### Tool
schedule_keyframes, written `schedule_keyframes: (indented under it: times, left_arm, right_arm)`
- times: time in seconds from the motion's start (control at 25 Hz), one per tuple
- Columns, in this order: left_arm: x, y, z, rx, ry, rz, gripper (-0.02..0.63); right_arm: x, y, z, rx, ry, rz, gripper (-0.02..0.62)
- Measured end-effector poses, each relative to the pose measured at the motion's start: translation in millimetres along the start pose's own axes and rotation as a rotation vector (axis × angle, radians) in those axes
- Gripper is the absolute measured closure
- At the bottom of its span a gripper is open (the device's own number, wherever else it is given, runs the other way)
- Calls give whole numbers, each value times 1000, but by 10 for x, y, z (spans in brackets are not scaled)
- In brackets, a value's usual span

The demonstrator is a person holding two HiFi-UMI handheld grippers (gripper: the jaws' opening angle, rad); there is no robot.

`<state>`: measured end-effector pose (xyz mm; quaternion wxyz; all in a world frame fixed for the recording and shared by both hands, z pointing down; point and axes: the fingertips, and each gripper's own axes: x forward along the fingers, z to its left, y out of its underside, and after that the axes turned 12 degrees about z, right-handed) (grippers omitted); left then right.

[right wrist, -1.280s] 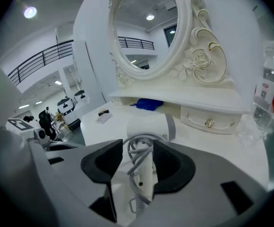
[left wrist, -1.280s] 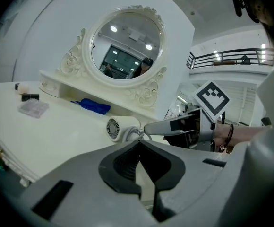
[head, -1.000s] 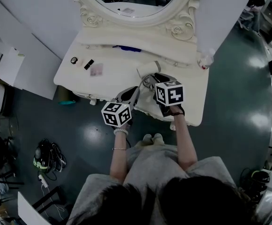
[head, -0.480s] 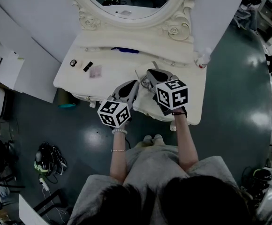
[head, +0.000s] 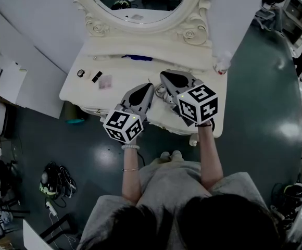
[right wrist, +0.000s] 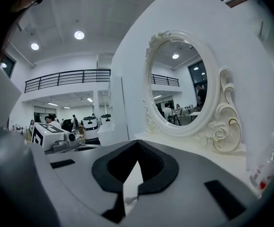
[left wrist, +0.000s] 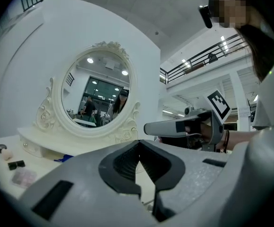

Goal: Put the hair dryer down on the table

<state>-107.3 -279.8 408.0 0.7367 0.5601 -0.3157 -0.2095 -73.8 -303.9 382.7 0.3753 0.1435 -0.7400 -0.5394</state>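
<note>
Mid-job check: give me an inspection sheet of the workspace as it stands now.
Surface: white dressing table.
Job's things: hair dryer not made out in any view.
Clutter: small items at left, blue item at back, bottle at right corner.
Grippers: left gripper shut, empty; right gripper shut, empty.
Cables: cable bundle on the floor.
Surroundings: oval mirror, white partition.
</note>
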Motion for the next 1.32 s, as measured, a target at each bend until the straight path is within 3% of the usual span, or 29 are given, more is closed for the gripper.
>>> schedule_keyframes:
  times: [0.44,1.32]
  left_arm:
    - [-109,-211,-116,51,-6,-39,601]
    - [-125,-235,-344,81,-9,-35,601]
  right_arm:
    - [-157,-115,37,-53,8,-37,597]
    - [-394,-109,96,-102,-1,-70,597]
